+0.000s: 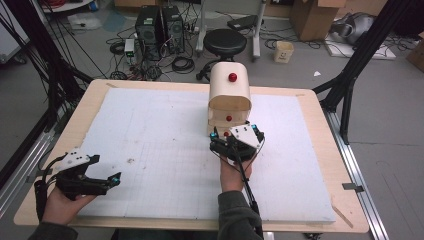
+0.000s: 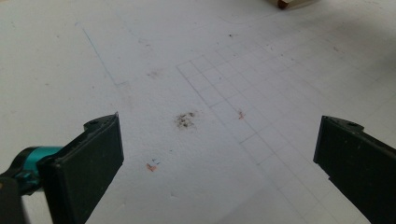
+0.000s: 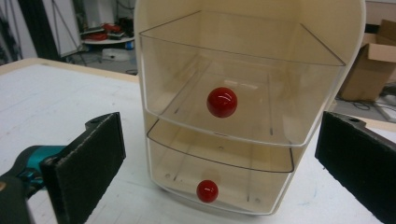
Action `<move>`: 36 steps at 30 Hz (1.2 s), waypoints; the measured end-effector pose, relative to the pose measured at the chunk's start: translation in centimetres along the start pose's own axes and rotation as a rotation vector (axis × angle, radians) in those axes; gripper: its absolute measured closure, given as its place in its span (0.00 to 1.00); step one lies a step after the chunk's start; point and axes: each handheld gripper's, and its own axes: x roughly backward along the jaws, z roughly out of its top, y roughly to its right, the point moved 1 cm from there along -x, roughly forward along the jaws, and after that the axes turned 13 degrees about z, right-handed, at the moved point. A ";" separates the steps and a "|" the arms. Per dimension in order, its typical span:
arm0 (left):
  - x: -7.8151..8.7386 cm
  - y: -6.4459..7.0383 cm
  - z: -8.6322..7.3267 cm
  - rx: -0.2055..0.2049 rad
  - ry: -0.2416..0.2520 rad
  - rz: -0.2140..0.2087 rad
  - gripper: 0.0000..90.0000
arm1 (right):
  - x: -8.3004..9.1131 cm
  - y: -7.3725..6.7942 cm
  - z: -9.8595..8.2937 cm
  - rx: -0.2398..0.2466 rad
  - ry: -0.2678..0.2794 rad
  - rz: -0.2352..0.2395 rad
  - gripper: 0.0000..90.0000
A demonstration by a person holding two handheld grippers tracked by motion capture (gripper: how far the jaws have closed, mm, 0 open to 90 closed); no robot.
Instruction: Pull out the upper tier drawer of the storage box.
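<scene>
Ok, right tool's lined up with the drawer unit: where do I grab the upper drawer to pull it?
Grip the red knob at the middle of the upper drawer's clear front. Come straight in from the front with the right tool, open as it is. The knob is round and stands out, while the smooth front panel gives no other hold.

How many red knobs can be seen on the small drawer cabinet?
3. One sits on the cabinet's top, one on the upper clear drawer, one on the lower drawer. Others could be hidden behind.
</scene>
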 end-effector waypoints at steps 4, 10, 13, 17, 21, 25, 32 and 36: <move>0.0 0.0 -0.1 0.002 -0.002 0.001 0.02 | -0.1 -0.1 0.0 -0.005 0.041 -0.018 0.01; 0.0 -0.1 0.0 0.005 -0.001 0.003 0.02 | -0.5 -0.3 -0.2 -0.006 0.058 -0.047 0.05; -0.2 0.0 0.0 0.004 -0.002 0.001 0.02 | -0.6 -0.6 -0.3 -0.008 0.067 -0.050 0.08; -0.2 0.1 0.0 0.001 -0.004 -0.003 0.02 | -0.9 -1.0 -0.3 0.020 0.073 -0.046 0.19; -0.3 0.1 -0.1 0.002 -0.003 0.000 0.02 | -1.2 -1.3 -0.2 0.021 0.084 -0.064 0.23; -0.3 0.1 -0.1 0.000 -0.005 -0.002 0.02 | -1.4 -1.4 -0.3 0.025 0.082 -0.078 0.30; -0.3 0.0 -0.1 -0.002 -0.005 -0.001 0.02 | -1.6 -1.3 -0.4 0.013 0.085 -0.111 0.45; -0.3 0.0 -0.1 -0.002 -0.005 -0.001 0.02 | -1.8 -1.2 -0.5 0.007 0.077 -0.138 0.55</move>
